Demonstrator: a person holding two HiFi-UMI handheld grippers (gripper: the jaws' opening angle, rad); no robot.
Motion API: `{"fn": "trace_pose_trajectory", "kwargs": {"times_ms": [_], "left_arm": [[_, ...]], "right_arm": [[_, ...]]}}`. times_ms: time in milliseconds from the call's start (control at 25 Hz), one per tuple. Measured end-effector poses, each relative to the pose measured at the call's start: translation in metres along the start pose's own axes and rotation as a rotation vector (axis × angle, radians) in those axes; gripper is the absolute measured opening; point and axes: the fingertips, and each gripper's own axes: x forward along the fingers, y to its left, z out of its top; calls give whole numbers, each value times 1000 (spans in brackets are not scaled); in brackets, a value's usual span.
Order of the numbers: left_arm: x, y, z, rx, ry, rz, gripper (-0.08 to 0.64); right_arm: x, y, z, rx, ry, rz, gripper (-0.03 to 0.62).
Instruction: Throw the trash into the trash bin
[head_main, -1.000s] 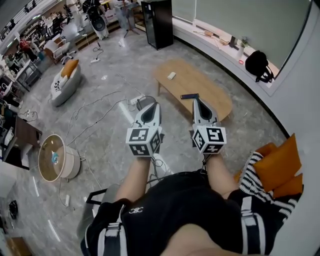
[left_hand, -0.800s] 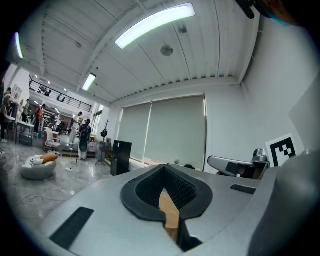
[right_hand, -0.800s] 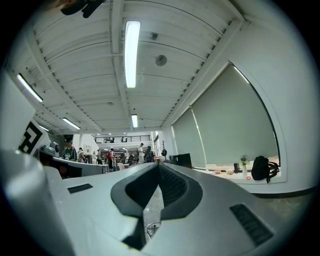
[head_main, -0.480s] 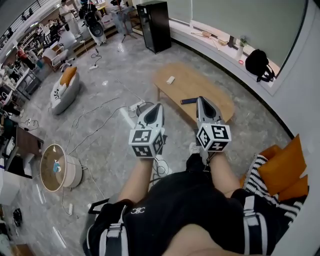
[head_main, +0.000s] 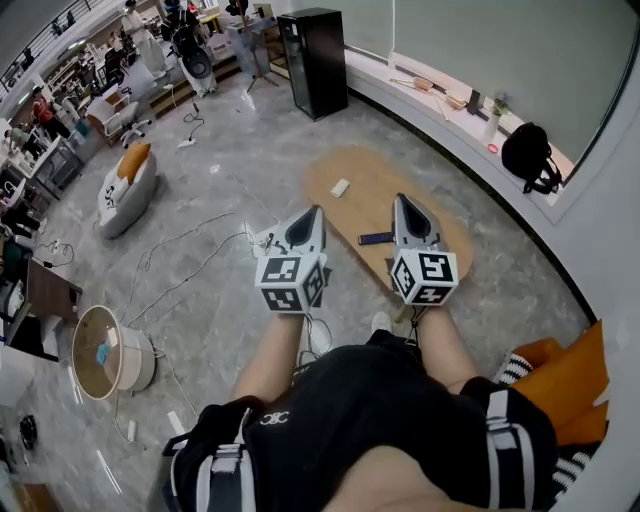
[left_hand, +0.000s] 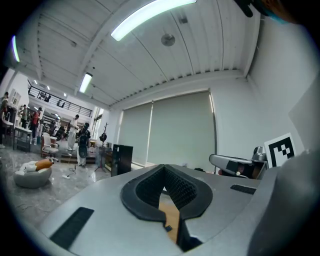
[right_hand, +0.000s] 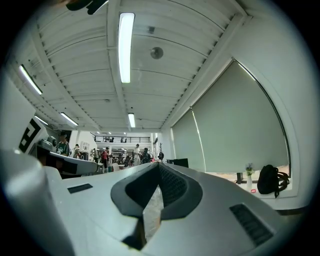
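A low oval wooden table (head_main: 420, 230) stands ahead on the grey floor. A small white thing (head_main: 340, 187) lies on its far part and a flat dark thing (head_main: 376, 238) near its middle. My left gripper (head_main: 314, 212) hangs level just left of the table, jaws shut with nothing in them. My right gripper (head_main: 402, 200) is over the table, also shut and empty. In the left gripper view the left gripper (left_hand: 164, 169) shows its jaws meeting at the tip, with the table's wood seen through the gap behind it. The right gripper (right_hand: 159, 165) looks the same in its own view.
A round white tub with a tan inside (head_main: 105, 350) stands on the floor at the left. Cables (head_main: 190, 270) trail across the floor. A black cabinet (head_main: 313, 62), a black backpack (head_main: 530, 155) on the window ledge and orange cushions (head_main: 570, 370) ring the area.
The whole view has moved toward the table. Both grippers went forward with it, and the right one is now over the tabletop. The orange cushions have slid toward the lower right corner.
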Motion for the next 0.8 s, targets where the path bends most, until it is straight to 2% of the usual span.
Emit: {"fn": "trace_pose_trajectory", "kwargs": {"times_ms": [240, 480, 800], "left_arm": [[103, 18, 16, 2, 22, 11, 12], [193, 32, 17, -17, 40, 21, 12], [277, 51, 16, -43, 77, 25, 12]], "right_arm": [[92, -69, 4, 20, 10, -5, 12], [168, -116, -10, 30, 38, 19, 11], [242, -151, -20, -74, 54, 67, 11]]}}
